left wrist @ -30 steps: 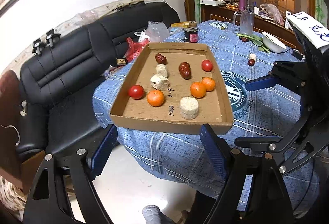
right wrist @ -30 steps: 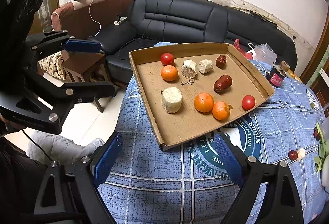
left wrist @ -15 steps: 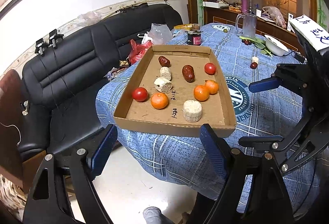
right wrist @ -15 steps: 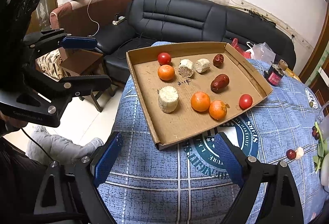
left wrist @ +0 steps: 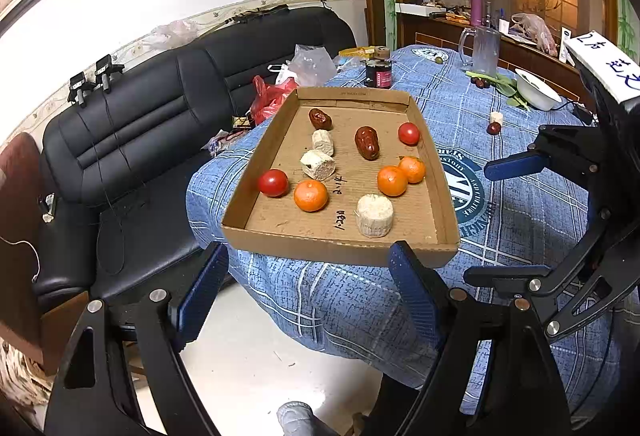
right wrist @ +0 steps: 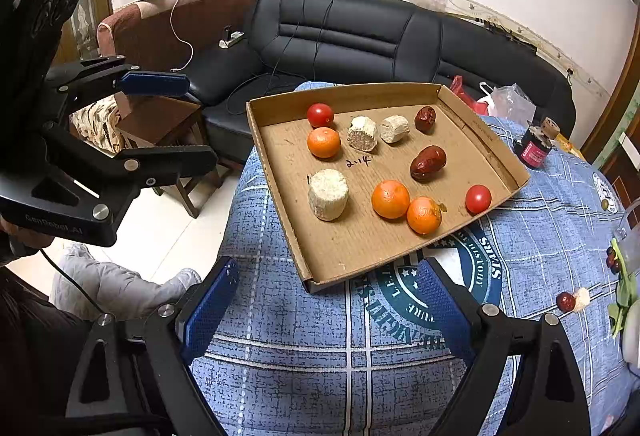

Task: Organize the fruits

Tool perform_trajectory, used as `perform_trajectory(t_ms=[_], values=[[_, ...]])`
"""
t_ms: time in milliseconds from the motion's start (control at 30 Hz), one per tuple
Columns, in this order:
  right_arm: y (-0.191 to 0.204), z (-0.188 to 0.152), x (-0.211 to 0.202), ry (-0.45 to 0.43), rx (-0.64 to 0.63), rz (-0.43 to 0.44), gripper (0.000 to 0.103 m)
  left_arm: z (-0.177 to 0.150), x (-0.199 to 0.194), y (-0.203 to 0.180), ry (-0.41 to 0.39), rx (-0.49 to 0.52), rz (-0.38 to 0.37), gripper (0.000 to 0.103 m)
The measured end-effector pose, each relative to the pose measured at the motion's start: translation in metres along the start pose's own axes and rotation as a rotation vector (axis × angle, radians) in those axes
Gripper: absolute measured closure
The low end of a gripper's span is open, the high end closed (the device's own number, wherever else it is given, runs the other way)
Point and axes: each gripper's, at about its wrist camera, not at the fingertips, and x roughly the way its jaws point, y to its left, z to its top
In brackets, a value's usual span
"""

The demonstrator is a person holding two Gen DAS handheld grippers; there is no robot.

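Observation:
A cardboard tray [left wrist: 344,248] [right wrist: 360,95] lies on the blue tablecloth at the table's edge. In it are two tomatoes [left wrist: 273,182] [right wrist: 478,199], three oranges [left wrist: 311,195] [right wrist: 390,199], two red dates [left wrist: 367,142] [right wrist: 428,163] and three pale corn-cob pieces [left wrist: 374,215] [right wrist: 328,194]. My left gripper [left wrist: 306,276] is open and empty, just short of the tray's near wall. My right gripper [right wrist: 328,296] is open and empty, over the cloth in front of the tray's near corner. Each gripper shows in the other's view.
A black sofa [right wrist: 360,31] stands behind the table. On the table are a dark jar [left wrist: 378,73], a glass pitcher [left wrist: 484,49], a white bowl with greens [left wrist: 536,89], and a loose date with a corn piece [right wrist: 572,300]. Plastic bags [left wrist: 272,95] lie by the sofa.
Both grippers have drawn back slightly from the tray and shifted a little; the tray sits a bit farther and higher in each view. Nothing was grasped.

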Motion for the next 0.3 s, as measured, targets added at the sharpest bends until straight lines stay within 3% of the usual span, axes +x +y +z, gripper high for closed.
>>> perform_trajectory(t_ms=[300], values=[[0.0005,-0.0036,-0.0019,-0.004,0.014,-0.004,0.012,-0.0002,0.0007,-0.0053,0.005,0.007,-0.011,0.020]])
